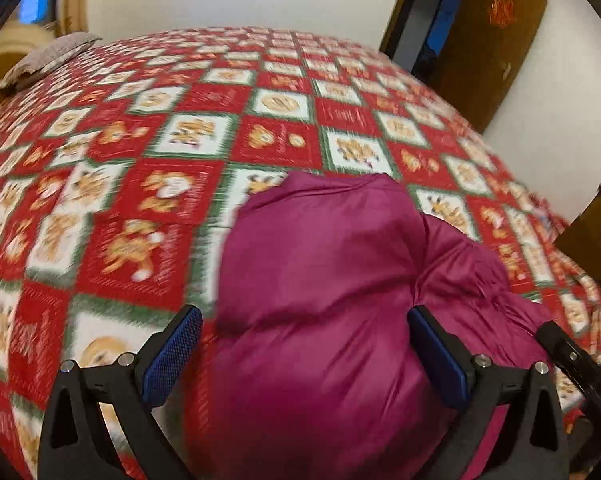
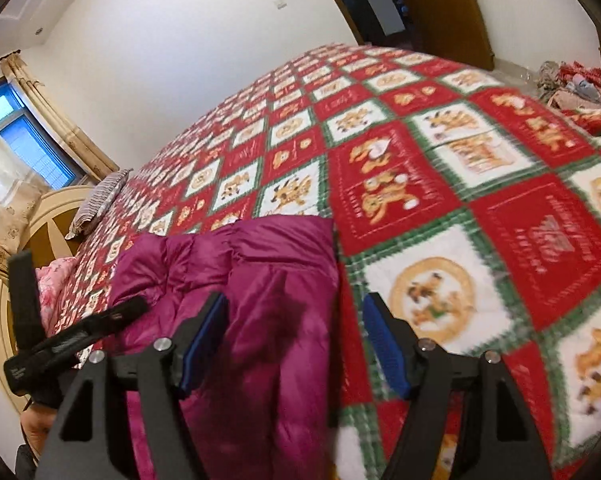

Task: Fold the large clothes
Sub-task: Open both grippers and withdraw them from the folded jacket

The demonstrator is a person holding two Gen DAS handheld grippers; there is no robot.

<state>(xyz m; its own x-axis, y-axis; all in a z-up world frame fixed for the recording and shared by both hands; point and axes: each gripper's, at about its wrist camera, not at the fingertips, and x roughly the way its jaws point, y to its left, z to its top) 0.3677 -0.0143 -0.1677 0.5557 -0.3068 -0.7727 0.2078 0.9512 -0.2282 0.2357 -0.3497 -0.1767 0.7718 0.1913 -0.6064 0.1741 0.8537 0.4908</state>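
White walls close in a bedroom where one wide bed (image 1: 148, 168) carries a red, white and green patchwork quilt (image 2: 480, 208) printed with bear pictures. One magenta puffy jacket (image 1: 320, 280) lies bunched on the quilt at the near edge of the bed, its far hem straight in the right wrist view and its bulk rounded in the left wrist view. Two claws are in view. Left claw (image 1: 304, 356) stands wide, its blue pads on either side of the jacket's bulk, not pressing on it. Right claw (image 2: 296, 344) is also wide, with the jacket's right edge lying between its pads and neither pad pinching the cloth. One striped pillow (image 2: 100, 204) sits at the headboard (image 2: 48, 216) end, with a pink cloth (image 2: 54, 284) just beside the quilt's edge there. Beyond the jacket the quilt runs flat to the far edge. One brown door (image 1: 496, 44) stands ajar at the far wall, a window (image 2: 28, 140) with curtains at the head side, and a heap of clothes (image 2: 572, 80) past the bed's far corner
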